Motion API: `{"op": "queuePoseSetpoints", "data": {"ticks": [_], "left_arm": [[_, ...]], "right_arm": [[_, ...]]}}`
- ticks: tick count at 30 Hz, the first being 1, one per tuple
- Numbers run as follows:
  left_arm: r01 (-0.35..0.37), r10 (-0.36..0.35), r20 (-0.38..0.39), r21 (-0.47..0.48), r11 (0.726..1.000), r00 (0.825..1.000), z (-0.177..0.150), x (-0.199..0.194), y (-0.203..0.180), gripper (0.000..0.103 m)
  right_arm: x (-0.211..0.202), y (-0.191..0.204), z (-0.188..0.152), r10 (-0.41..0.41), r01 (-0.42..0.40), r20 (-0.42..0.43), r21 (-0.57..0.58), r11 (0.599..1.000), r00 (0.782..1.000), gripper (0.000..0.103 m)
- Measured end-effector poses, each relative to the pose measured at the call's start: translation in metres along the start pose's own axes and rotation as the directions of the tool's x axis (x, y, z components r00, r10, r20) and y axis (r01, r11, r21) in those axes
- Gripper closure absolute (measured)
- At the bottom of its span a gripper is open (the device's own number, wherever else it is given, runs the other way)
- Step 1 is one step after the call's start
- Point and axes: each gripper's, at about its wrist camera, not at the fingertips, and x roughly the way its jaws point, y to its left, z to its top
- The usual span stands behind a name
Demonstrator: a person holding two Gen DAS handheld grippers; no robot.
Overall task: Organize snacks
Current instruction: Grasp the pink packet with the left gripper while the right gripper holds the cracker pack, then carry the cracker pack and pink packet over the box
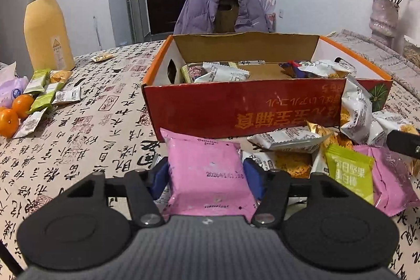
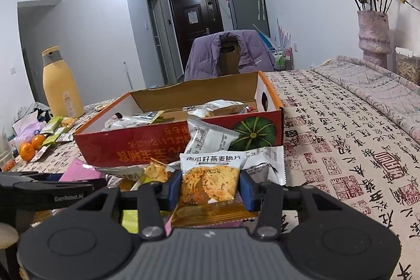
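Holding a pink foil snack packet [image 1: 210, 172], the left hand-held gripper [image 1: 207, 176] sits before the red cardboard box [image 1: 236, 106]; the right hand-held gripper [image 2: 208, 188] pinches an orange oat-crisp packet [image 2: 210, 183] there. Slippery wrappers could slide free.

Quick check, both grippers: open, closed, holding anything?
Left gripper: closed on a pink snack packet.
Right gripper: closed on an oat crisp packet.

A cardboard box [image 1: 236, 106] sits mid-counter [image 1: 105, 127] with snack packets [image 1: 225, 74] inside. More packets [image 1: 291, 139] lie heaped before its near wall. Far left stand a bottle [image 1: 47, 25], oranges [image 1: 15, 112] and further packets [image 1: 43, 93]; a vase [image 2: 374, 36] stands far right, a chair [image 1: 225, 13] behind.
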Motion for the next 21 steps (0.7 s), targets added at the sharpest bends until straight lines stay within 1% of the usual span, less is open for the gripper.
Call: {"op": "queuePoseSetpoints", "data": {"ticks": [8, 13, 17, 21], "left_arm": [[0.013, -0.012, 0.02, -0.014, 1.0, 1.0, 0.0, -0.007, 0.002, 0.043], [0.027, -0.026, 0.05, -0.02, 0.999, 0.998, 0.002, -0.02, 0.003, 0.043], [0.026, -0.024, 0.071, -0.026, 0.999, 0.997, 0.004, -0.028, 0.004, 0.043], [0.037, -0.033, 0.106, -0.04, 0.999, 0.994, 0.009, -0.039, 0.005, 0.043]], "right_arm": [[0.001, -0.005, -0.002, 0.008, -0.008, -0.002, 0.003, 1.0, 1.0, 0.058], [-0.001, -0.006, -0.002, 0.009, -0.009, 0.0, 0.005, 1.0, 1.0, 0.058], [-0.001, -0.006, -0.002, 0.014, -0.014, 0.003, 0.004, 1.0, 1.0, 0.058], [-0.001, -0.005, 0.001, 0.02, -0.02, 0.014, 0.0, 1.0, 1.0, 0.058]]}}
